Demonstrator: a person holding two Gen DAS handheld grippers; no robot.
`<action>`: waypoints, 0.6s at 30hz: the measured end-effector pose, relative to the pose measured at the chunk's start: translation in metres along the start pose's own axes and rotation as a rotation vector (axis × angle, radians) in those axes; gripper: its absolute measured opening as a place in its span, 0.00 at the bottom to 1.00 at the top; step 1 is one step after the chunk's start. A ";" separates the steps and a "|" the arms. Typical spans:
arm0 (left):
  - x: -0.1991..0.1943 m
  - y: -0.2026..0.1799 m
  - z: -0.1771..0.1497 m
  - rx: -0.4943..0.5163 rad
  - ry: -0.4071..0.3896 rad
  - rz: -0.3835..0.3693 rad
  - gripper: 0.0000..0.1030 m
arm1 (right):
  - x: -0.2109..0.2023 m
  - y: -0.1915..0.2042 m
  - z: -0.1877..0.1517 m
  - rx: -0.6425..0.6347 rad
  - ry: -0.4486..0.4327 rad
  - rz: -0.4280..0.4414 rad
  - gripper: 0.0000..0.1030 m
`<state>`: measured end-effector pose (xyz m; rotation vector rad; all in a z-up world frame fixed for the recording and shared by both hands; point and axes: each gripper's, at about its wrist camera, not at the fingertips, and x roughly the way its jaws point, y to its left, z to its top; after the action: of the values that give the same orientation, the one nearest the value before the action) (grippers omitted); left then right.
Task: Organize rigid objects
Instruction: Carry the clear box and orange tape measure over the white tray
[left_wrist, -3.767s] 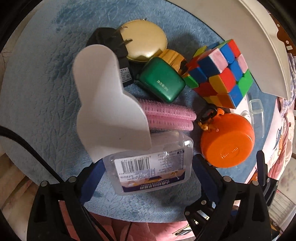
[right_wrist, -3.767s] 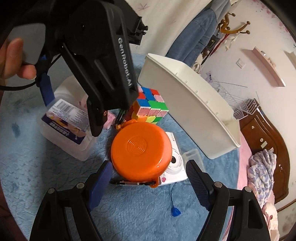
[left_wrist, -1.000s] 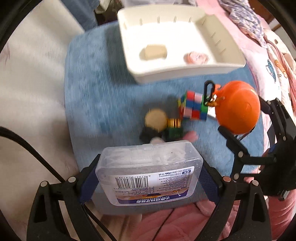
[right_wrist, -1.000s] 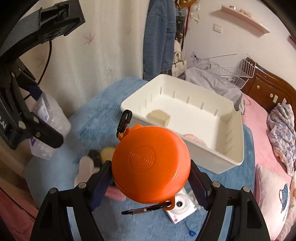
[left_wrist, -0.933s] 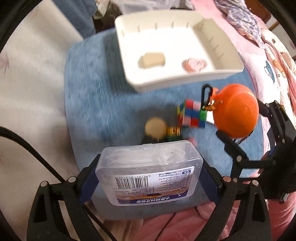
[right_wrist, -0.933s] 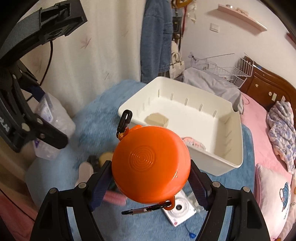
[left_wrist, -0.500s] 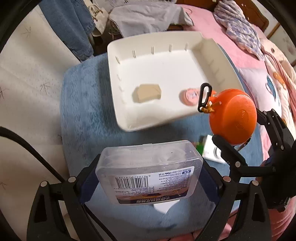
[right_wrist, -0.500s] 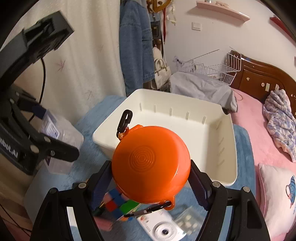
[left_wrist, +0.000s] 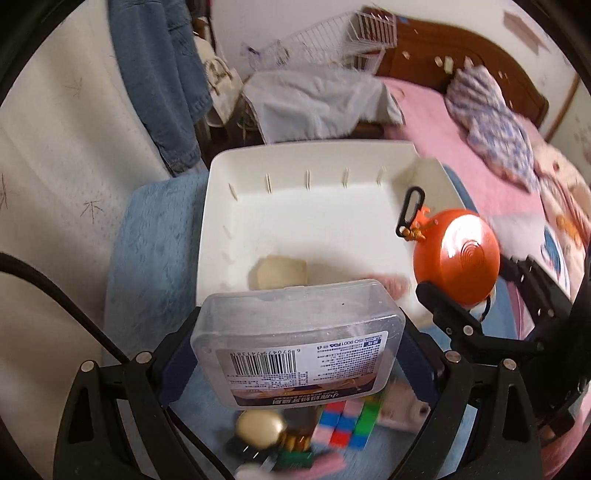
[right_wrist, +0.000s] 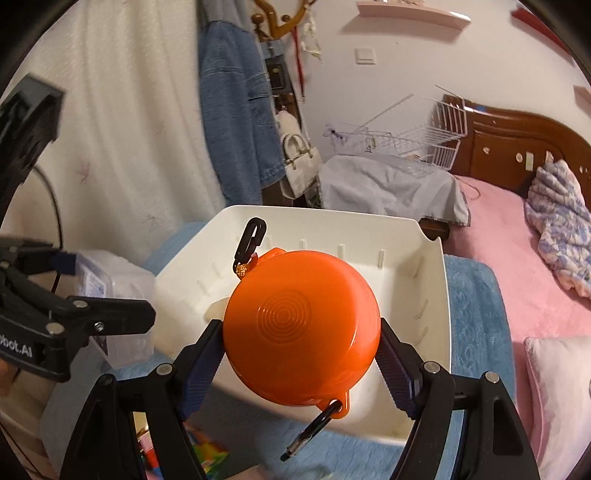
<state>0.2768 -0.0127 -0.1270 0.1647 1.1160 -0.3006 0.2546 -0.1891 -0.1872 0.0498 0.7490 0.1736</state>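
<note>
Glossy orange plastic case (right_wrist: 301, 328), clear smooth plastic box (left_wrist: 295, 332) with a paper label, matt white plastic tray (left_wrist: 314, 206), fuzzy blue cloth mat (left_wrist: 147, 258), polished dark wood headboard (right_wrist: 509, 144)

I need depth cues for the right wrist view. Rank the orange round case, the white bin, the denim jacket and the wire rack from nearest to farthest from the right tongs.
1. Orange round case: clamped in the right tongs, centre.
2. White bin: just behind the case, on the blue mat.
3. Wire rack: beyond the bin, right of centre, on a grey cover.
4. Denim jacket: hanging upper left by the wall; too close to the rack to rank firmly.
</note>
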 end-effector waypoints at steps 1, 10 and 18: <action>0.003 -0.001 0.001 -0.016 -0.020 0.008 0.92 | 0.005 -0.005 0.001 0.011 0.002 -0.002 0.77; 0.024 0.003 0.007 -0.185 -0.151 0.021 0.92 | 0.034 -0.042 0.009 0.101 0.022 0.003 0.77; 0.029 0.009 0.012 -0.237 -0.219 0.054 0.92 | 0.054 -0.056 0.013 0.133 0.045 0.009 0.77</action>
<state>0.3018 -0.0125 -0.1483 -0.0481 0.9203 -0.1326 0.3099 -0.2347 -0.2204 0.1762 0.8051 0.1342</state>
